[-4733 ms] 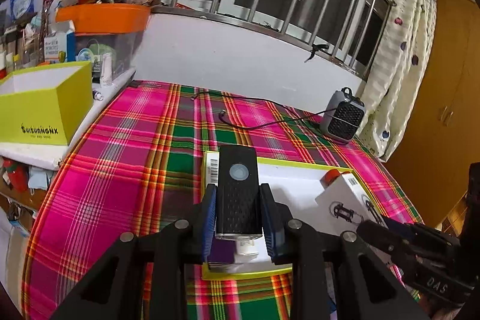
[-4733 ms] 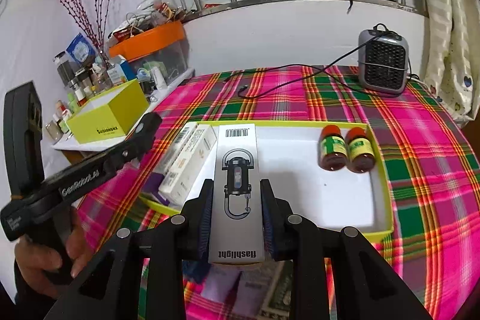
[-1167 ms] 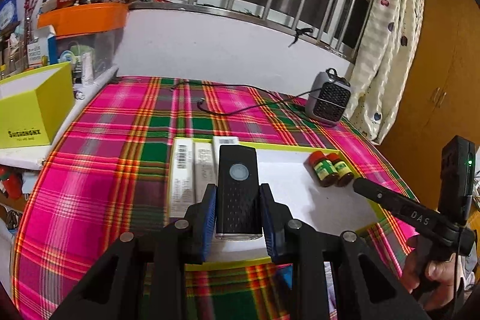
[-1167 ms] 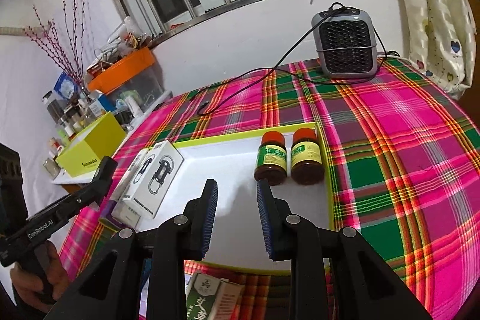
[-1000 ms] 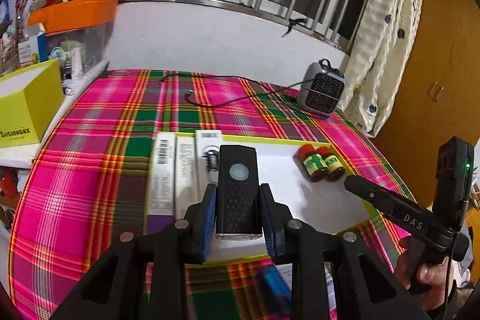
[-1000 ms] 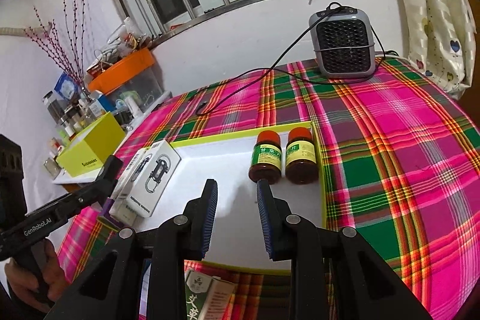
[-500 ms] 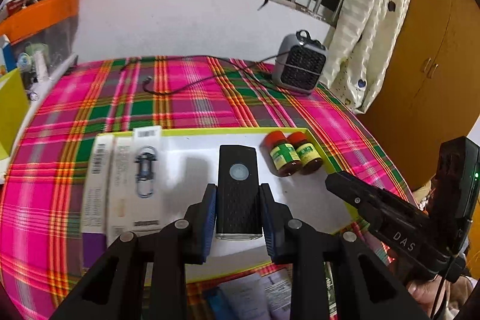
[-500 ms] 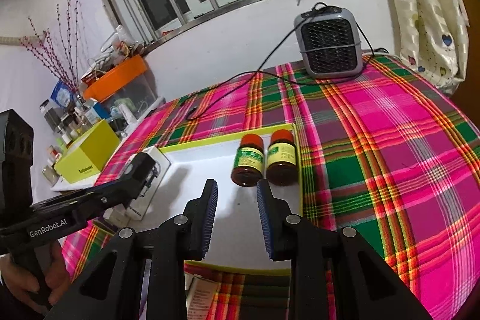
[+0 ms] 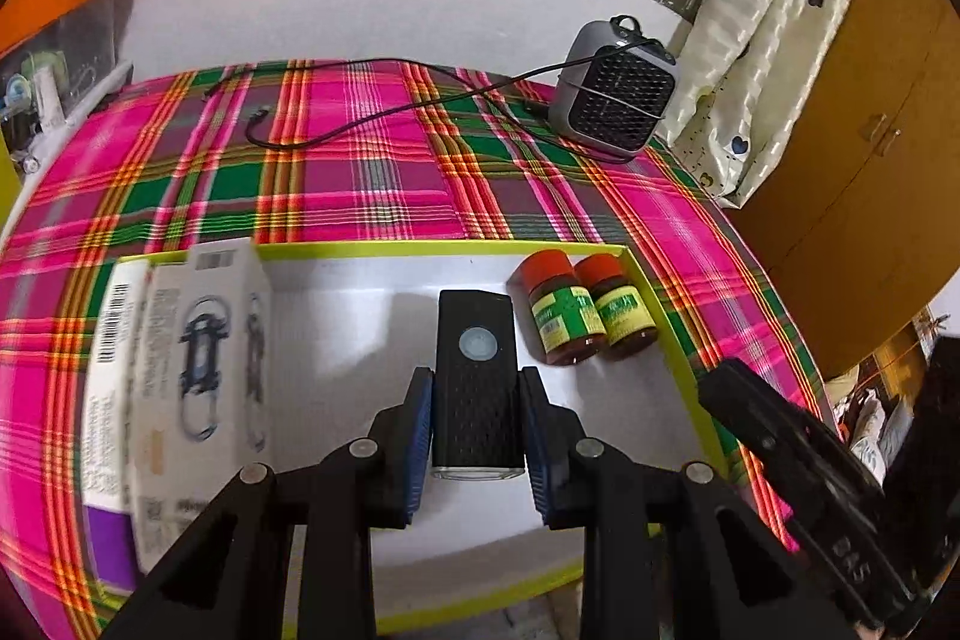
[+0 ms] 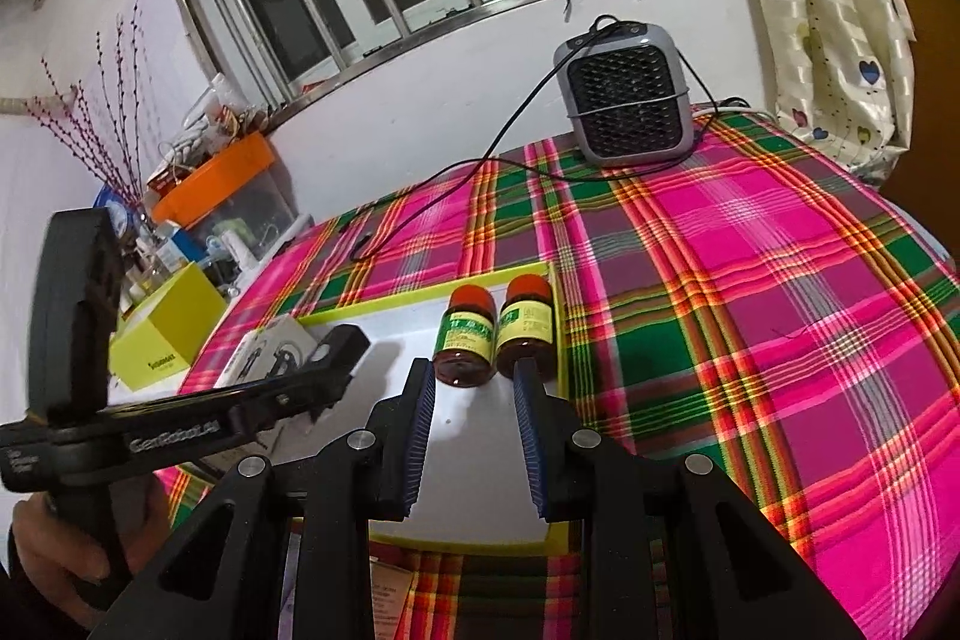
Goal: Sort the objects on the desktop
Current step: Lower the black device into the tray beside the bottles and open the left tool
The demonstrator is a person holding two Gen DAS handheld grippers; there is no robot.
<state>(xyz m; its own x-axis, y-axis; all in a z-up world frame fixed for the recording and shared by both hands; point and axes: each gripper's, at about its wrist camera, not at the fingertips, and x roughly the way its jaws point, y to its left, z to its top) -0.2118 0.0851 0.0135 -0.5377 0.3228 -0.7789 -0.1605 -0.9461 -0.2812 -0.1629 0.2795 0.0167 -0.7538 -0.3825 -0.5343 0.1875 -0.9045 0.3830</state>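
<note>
The plaid tablecloth (image 9: 372, 172) covered the whole desk, and the white tray (image 9: 360, 292) with the yellow-green rim served as the landmark. A grey heater (image 9: 618, 100) stood well beyond the tray's far right corner. Inside the tray, at its left end, lay two long white boxes (image 9: 198, 370), side by side. At the tray's right end lay two small brown bottles (image 9: 585, 316) with red caps, touching each other. The left gripper (image 9: 477, 421) was pinching a black flashlight (image 9: 477, 370) by its long flat sides, holding it above the tray's middle, between the boxes and the bottles. The right gripper (image 10: 474, 412) hung over the tray's near right part with its jaws spread and nothing between them. The flashlight appeared rigid and fairly dense, with a textured casing that should resist slipping; a grip across the narrow width at mid-length appeared secure. The bottles looked like glass, smooth and prone to rolling, so a grip across the labelled body would suit them.
</note>
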